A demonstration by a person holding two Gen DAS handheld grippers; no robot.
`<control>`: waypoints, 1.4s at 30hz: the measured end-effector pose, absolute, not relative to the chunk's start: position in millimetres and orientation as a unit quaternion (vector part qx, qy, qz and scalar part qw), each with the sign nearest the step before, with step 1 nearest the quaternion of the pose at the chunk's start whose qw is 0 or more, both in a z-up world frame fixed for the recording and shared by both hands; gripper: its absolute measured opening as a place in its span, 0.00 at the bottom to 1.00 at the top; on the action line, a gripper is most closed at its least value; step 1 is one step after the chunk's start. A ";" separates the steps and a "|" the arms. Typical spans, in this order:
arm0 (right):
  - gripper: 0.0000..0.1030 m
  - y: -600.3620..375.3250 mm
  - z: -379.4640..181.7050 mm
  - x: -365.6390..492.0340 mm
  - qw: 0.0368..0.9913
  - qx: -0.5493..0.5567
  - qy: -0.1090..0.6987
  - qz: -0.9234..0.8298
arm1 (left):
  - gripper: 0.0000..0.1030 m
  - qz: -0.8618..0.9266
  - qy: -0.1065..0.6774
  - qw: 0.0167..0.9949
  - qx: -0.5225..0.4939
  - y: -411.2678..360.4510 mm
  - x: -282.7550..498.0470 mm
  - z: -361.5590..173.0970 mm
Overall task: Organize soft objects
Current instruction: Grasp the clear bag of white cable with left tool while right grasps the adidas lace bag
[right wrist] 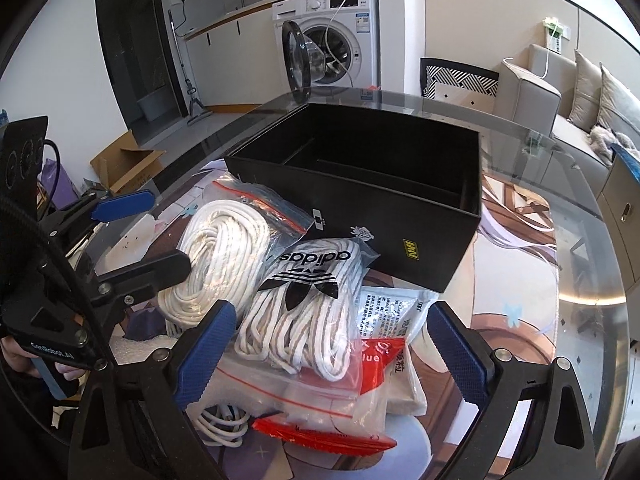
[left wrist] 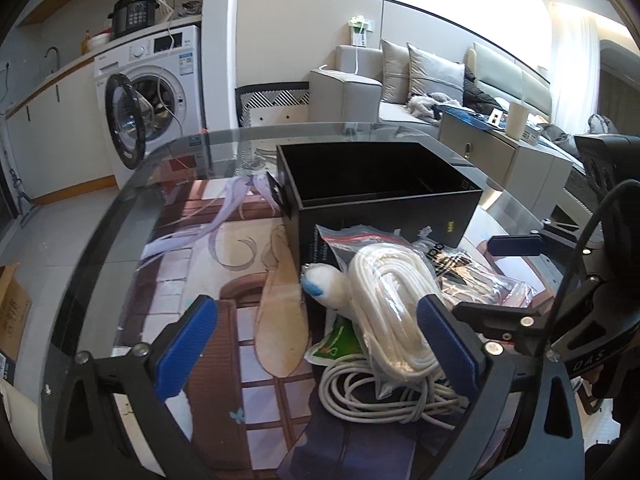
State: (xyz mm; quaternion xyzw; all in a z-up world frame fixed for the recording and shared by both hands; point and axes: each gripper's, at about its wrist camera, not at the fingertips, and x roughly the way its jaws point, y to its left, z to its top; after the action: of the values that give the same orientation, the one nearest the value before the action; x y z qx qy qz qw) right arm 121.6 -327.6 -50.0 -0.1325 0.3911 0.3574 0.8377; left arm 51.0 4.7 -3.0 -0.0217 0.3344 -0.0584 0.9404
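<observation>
A heap of bagged soft things lies on the glass table in front of an open black box point(left wrist: 380, 200) point(right wrist: 360, 184). My left gripper point(left wrist: 320, 344) is open above a green packet point(left wrist: 336, 344) and loose white cable point(left wrist: 360, 392). Its right pad point(left wrist: 448, 344) overlaps a clear bag of coiled white rope point(left wrist: 392, 300) point(right wrist: 224, 248). My right gripper point(right wrist: 334, 352) is open, its pads either side of a clear adidas bag of white laces point(right wrist: 304, 308). A red-and-white packet point(right wrist: 380, 352) and a red-edged zip bag point(right wrist: 320, 436) lie under that bag.
The round glass table's rim point(left wrist: 100, 240) curves close on the left, over a printed mat. A washing machine point(left wrist: 152, 92) with its door open stands behind, a sofa point(left wrist: 400, 92) to the right, and a cardboard box point(right wrist: 124, 164) on the floor.
</observation>
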 end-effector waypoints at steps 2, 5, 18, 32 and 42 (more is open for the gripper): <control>0.89 -323.2 -51.4 124.4 0.833 -0.138 0.395 0.361 | 0.89 -0.069 0.339 0.938 -0.027 4.6 53.2 -4.1; 0.82 -320.2 -54.3 127.1 0.827 -0.140 0.402 0.368 | 0.83 -0.081 0.343 0.935 -0.031 3.4 54.3 -4.9; 0.53 -314.5 -61.4 124.2 0.806 -0.119 0.412 0.407 | 0.66 -0.103 0.348 0.931 -0.041 0.5 54.6 -4.4; 0.41 -343.1 -47.3 110.1 0.823 -0.086 0.385 0.408 | 0.66 -0.101 0.351 0.930 -0.041 1.7 53.3 -3.0; 0.41 -365.0 -29.1 102.0 0.842 -0.059 0.350 0.407 | 0.70 -0.107 0.349 0.931 -0.028 -9.5 49.6 2.0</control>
State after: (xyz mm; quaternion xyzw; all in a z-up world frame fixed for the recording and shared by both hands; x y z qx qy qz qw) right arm 102.0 -365.0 -29.1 -0.0589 0.3497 0.4074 0.8416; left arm 49.6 -9.5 2.0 -0.0282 0.3490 -0.1072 0.9305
